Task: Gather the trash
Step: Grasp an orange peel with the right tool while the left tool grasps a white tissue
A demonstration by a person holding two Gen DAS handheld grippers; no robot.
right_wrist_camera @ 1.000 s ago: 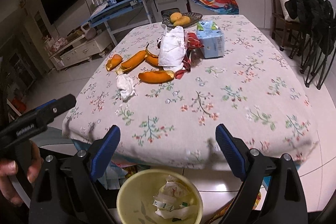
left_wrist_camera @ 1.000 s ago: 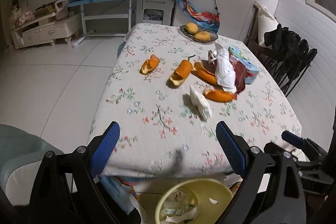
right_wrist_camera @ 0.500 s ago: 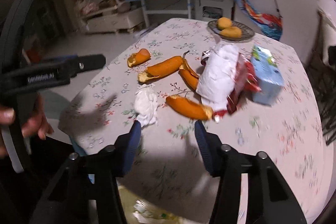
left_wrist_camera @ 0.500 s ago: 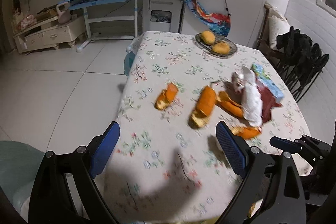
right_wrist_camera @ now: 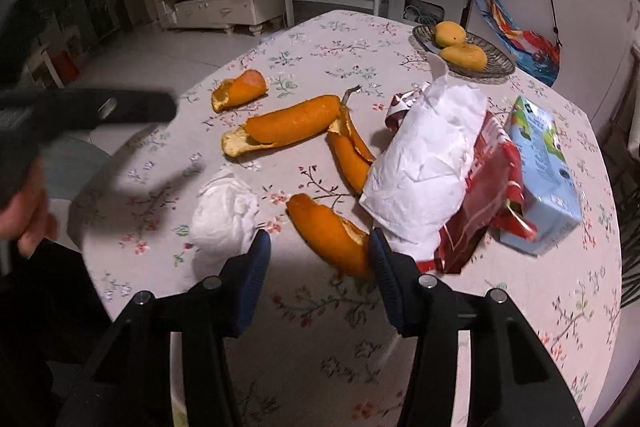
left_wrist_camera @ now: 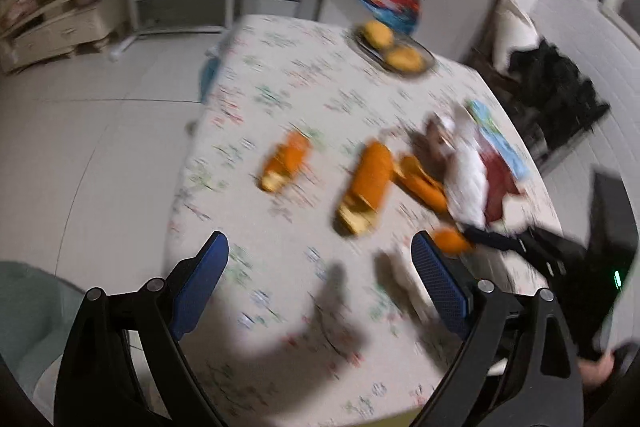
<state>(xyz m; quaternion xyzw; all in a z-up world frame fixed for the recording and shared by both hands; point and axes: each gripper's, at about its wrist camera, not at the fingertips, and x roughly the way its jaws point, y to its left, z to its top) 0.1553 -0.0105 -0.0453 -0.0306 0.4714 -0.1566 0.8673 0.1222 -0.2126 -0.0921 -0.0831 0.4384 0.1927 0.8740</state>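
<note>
Trash lies spread over the floral table (right_wrist_camera: pixel 460 327), and both grippers have swung in from above the yellow bin at the near edge, which no longer shows, to hang over the litter itself. At far left in the right-wrist view the left gripper (left_wrist_camera: pixel 320 269) shows as a dark blur over the table's left corner; its own view shows its blue pads spread wide with only cloth between them, the short peel (left_wrist_camera: pixel 286 163) and the long peel (left_wrist_camera: pixel 366 189) lying beyond.

Next comes the crumpled tissue (right_wrist_camera: pixel 224 215), just left of the right gripper (right_wrist_camera: pixel 318 269). That gripper has narrowed from wide to about half span, empty, and now frames the near peel (right_wrist_camera: pixel 332 237), whose near end passes behind its right pad; contact cannot be told. Further right lie the white paper bag (right_wrist_camera: pixel 424 167), the red wrapper (right_wrist_camera: pixel 480 203) and the blue carton (right_wrist_camera: pixel 540 179).

Judging by this, a new pick is starting, the near peel the likely first target.
</note>
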